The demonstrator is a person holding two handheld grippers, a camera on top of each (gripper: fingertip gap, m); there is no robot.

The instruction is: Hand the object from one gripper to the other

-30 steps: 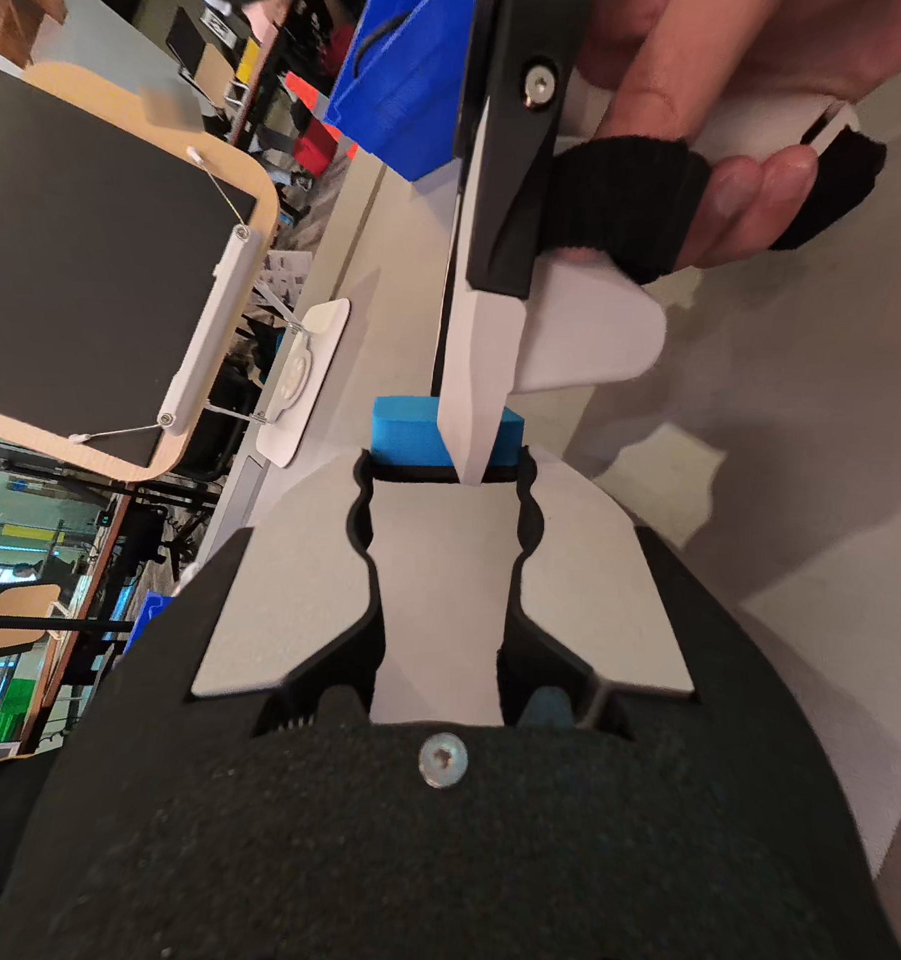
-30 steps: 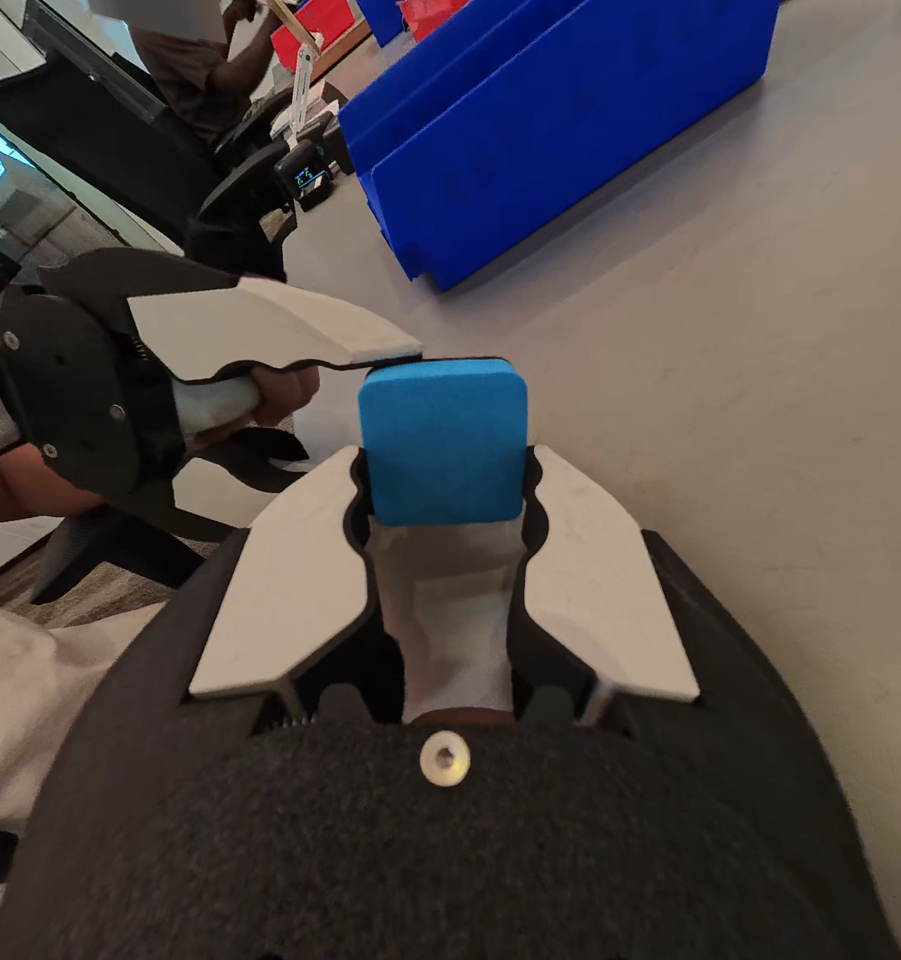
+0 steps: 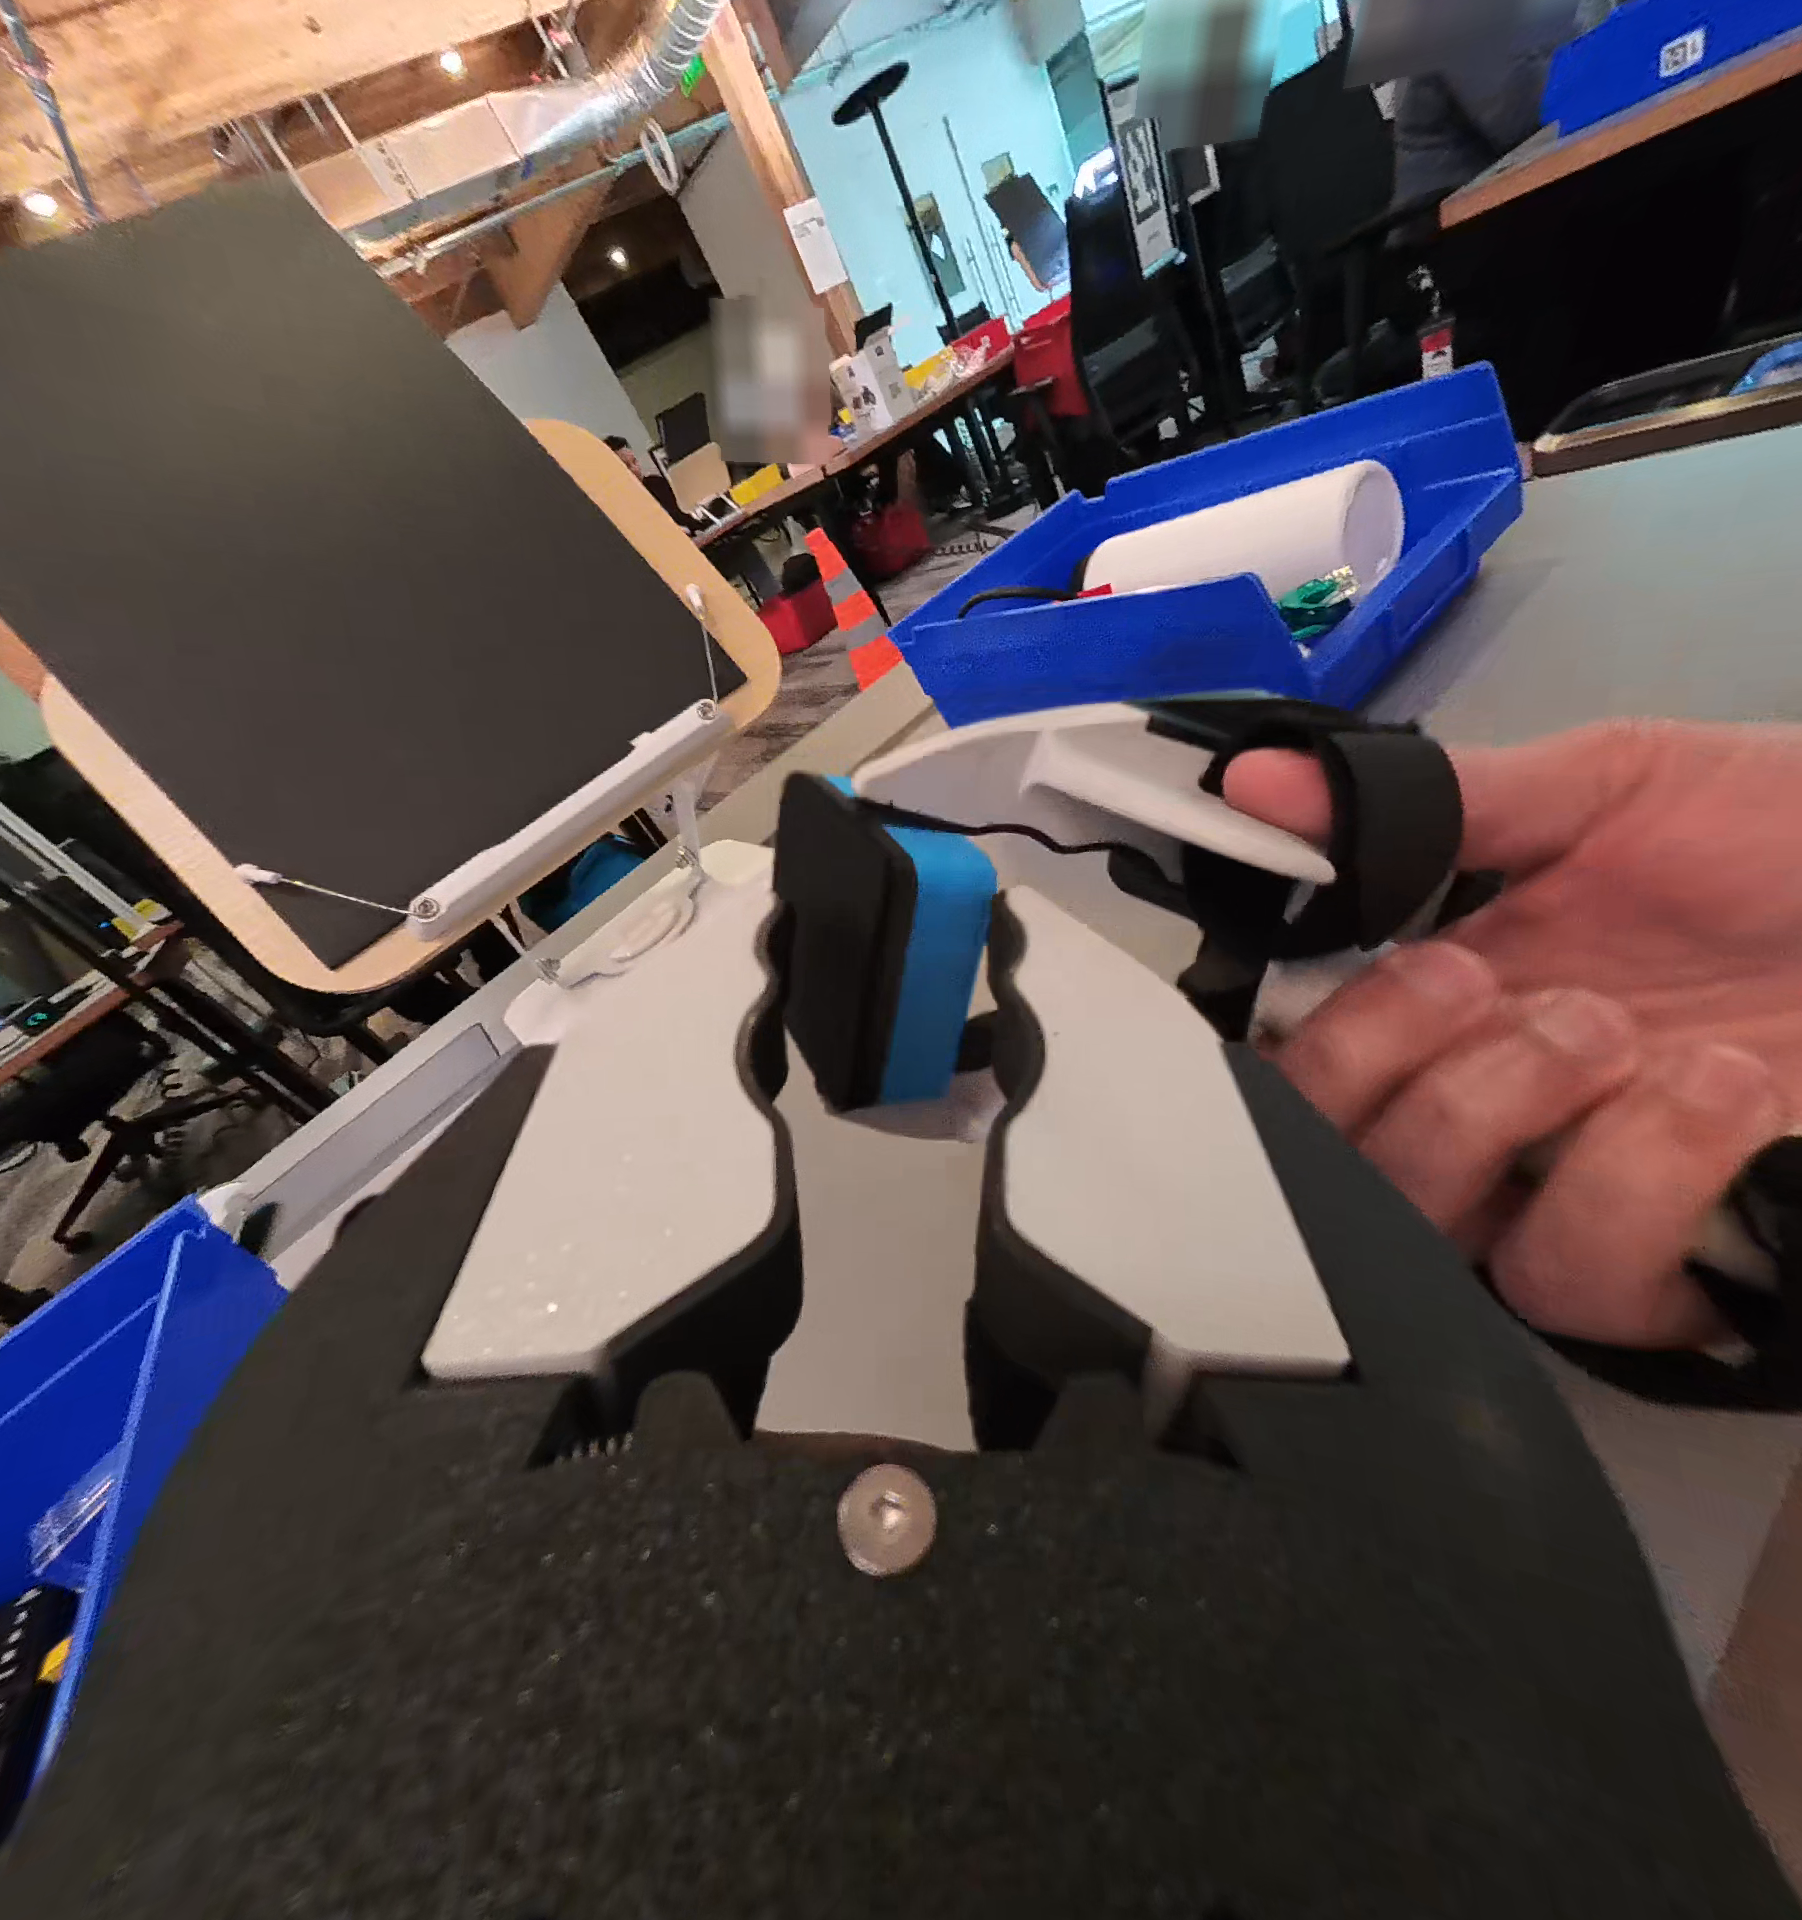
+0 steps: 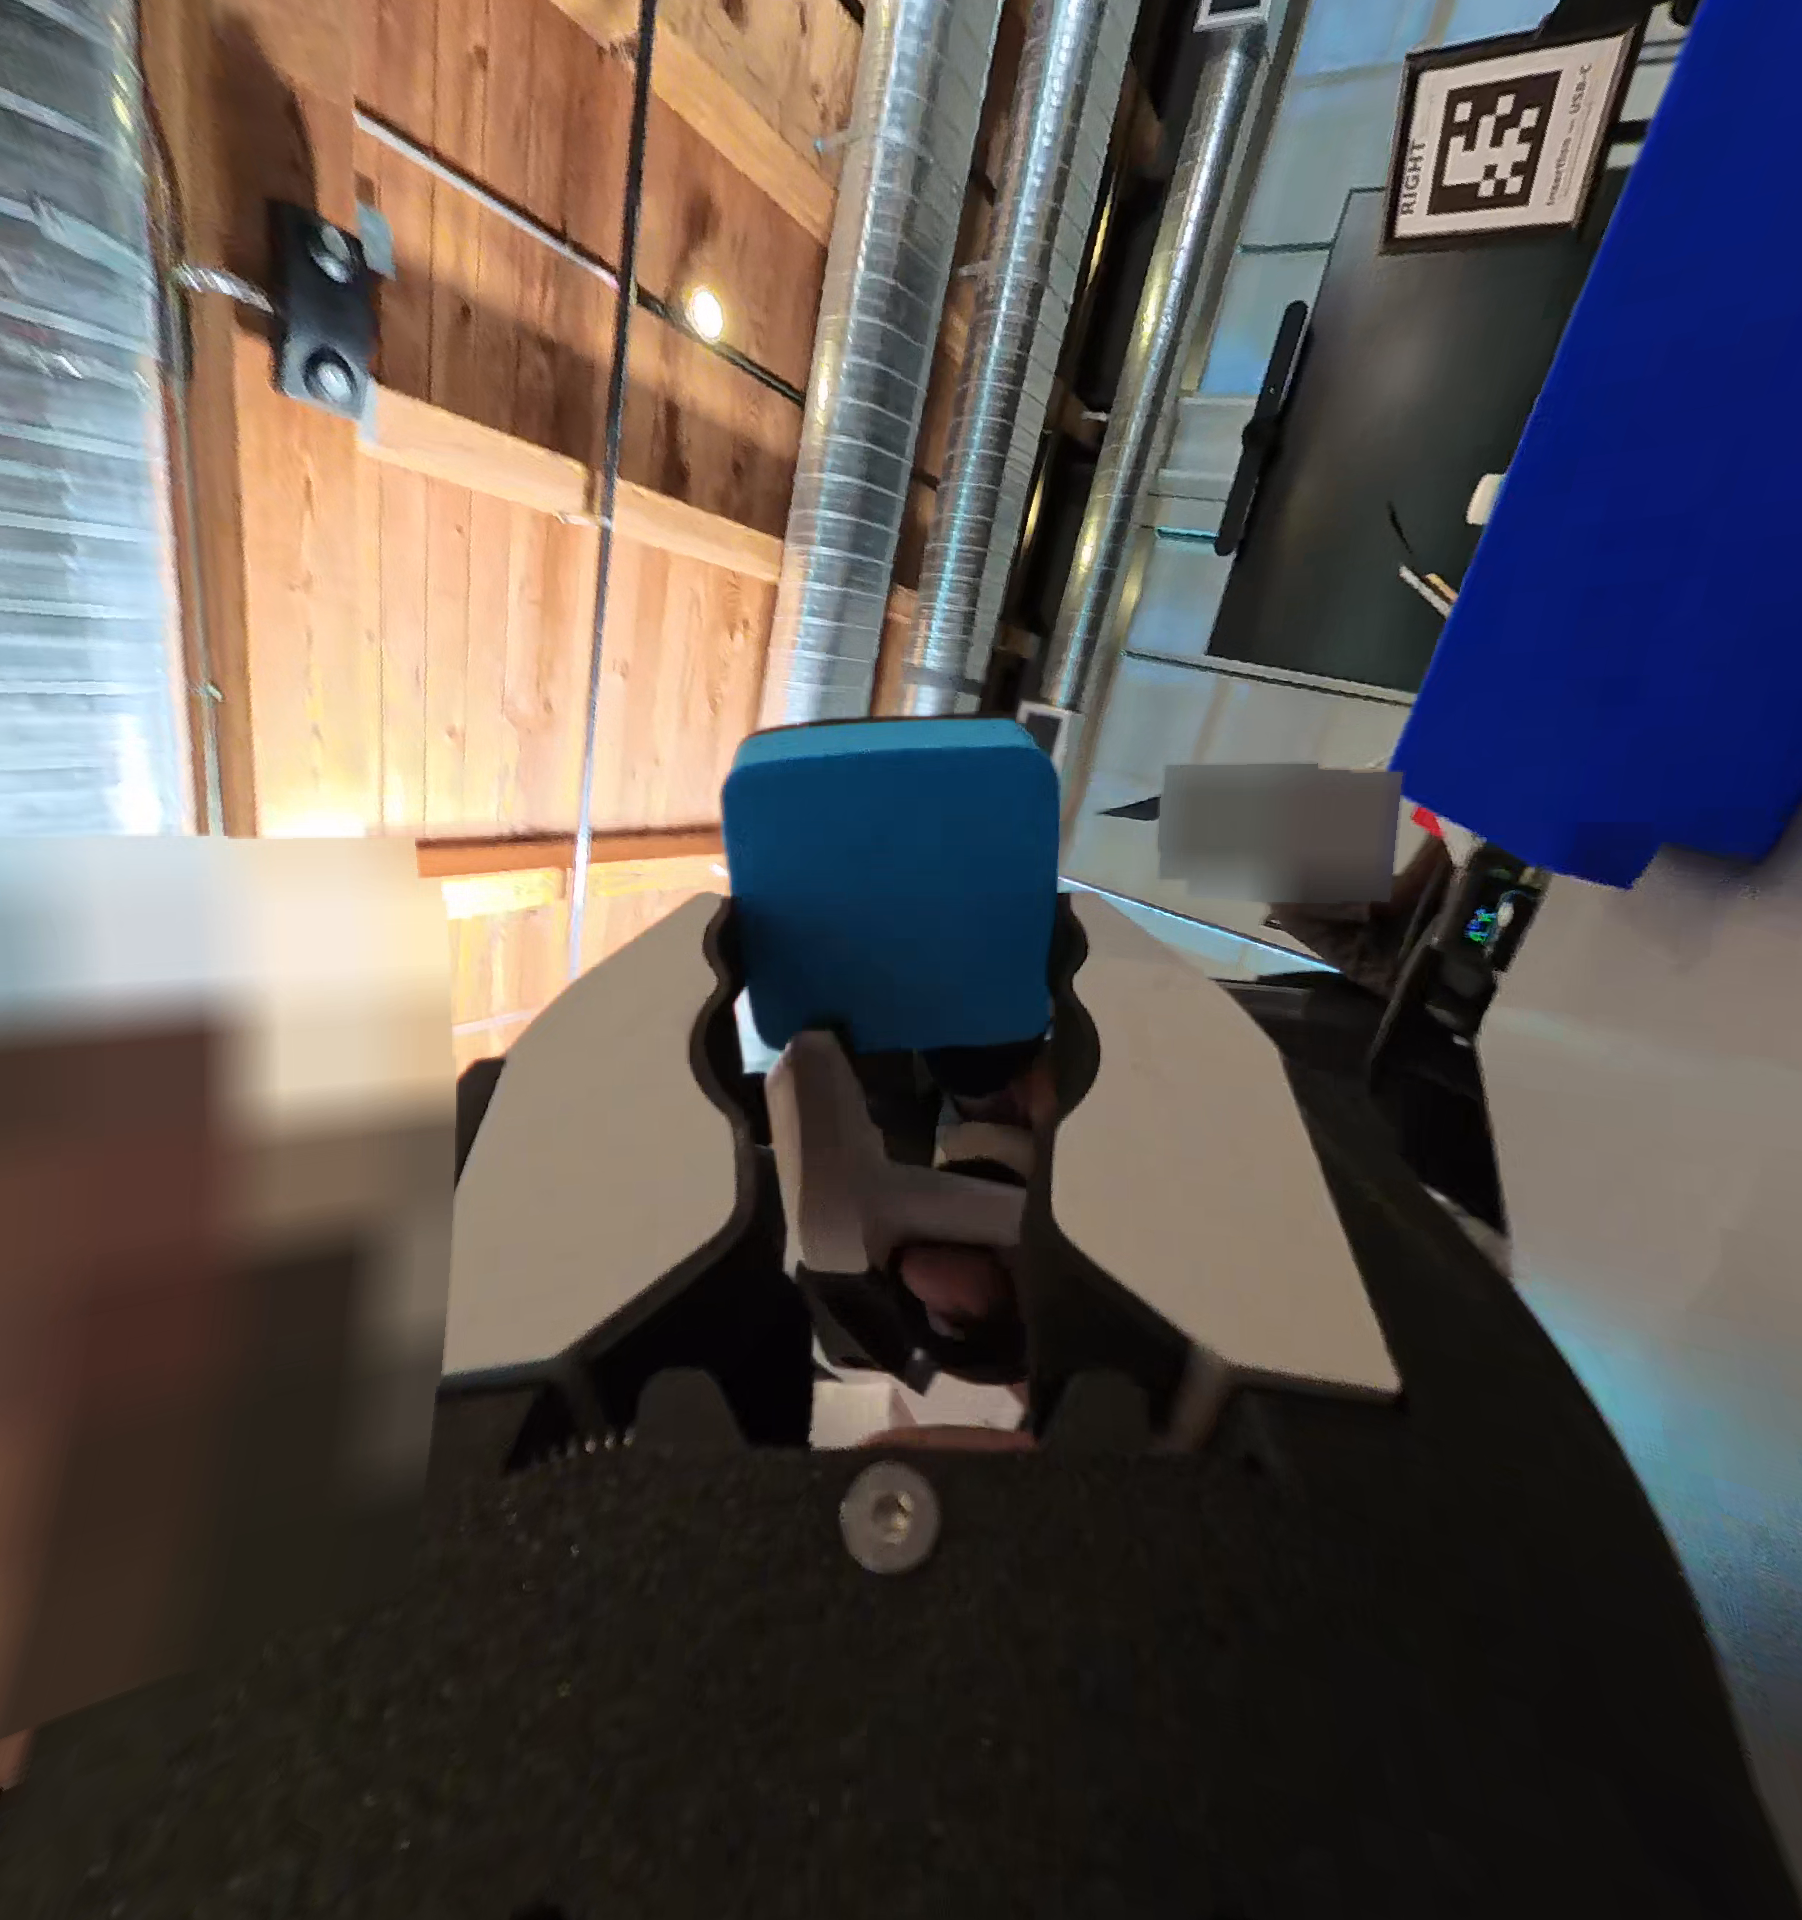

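The object is a blue foam block with a black backing (image 3: 944,966). In the left wrist view it stands on edge between my left gripper's (image 3: 881,966) fingertips, which press its two faces. My right gripper's white finger (image 3: 980,769) reaches in from the right over the block's top, held by a hand (image 3: 1551,987). In the right wrist view the block (image 4: 892,873) sits clamped between my right gripper's (image 4: 892,935) fingertips, pointing up at the ceiling. One white finger of the left gripper (image 4: 824,1132) touches the block's lower edge from below.
A black board with a wooden rim (image 3: 305,582) stands at the left on a white stand. A blue bin with a white roll (image 3: 1188,644) sits on the grey table (image 3: 1655,603) behind. Another blue bin (image 3: 97,1403) is at the lower left.
Both grippers have tilted upward. The block, beyond my left fingertips before, is now between them, and the left jaws have narrowed onto it. The right gripper's grip is unchanged.
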